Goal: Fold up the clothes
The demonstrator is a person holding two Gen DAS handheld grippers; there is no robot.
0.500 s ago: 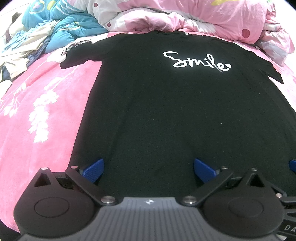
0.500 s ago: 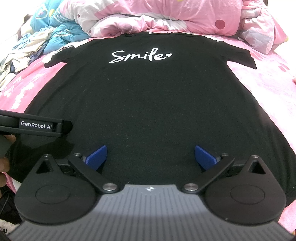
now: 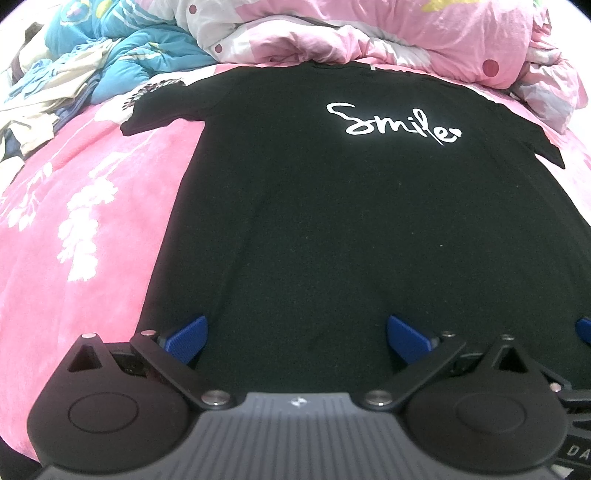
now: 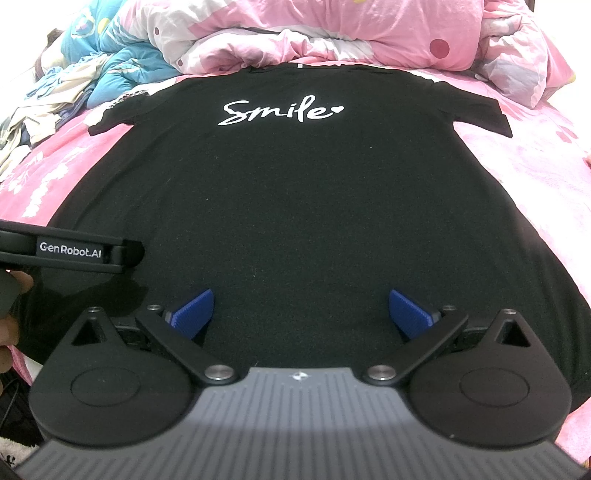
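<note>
A black T-shirt (image 3: 332,221) (image 4: 295,203) with white "Smile" lettering lies spread flat, front up, on a pink bed, collar at the far end and both short sleeves out to the sides. My left gripper (image 3: 297,334) hovers over the shirt's lower left part, open, its blue pads (image 3: 186,338) wide apart with nothing between them. My right gripper (image 4: 301,314) is open too, above the lower middle of the shirt, its blue pads (image 4: 410,314) wide apart. The left gripper's black body (image 4: 70,253) and a hand (image 4: 11,317) show at the left of the right wrist view.
A pink floral bedspread (image 3: 74,221) surrounds the shirt. A crumpled pink and white duvet (image 4: 332,33) is piled past the collar. A blue quilt (image 3: 147,48) and loose pale clothes (image 3: 44,96) lie at the far left.
</note>
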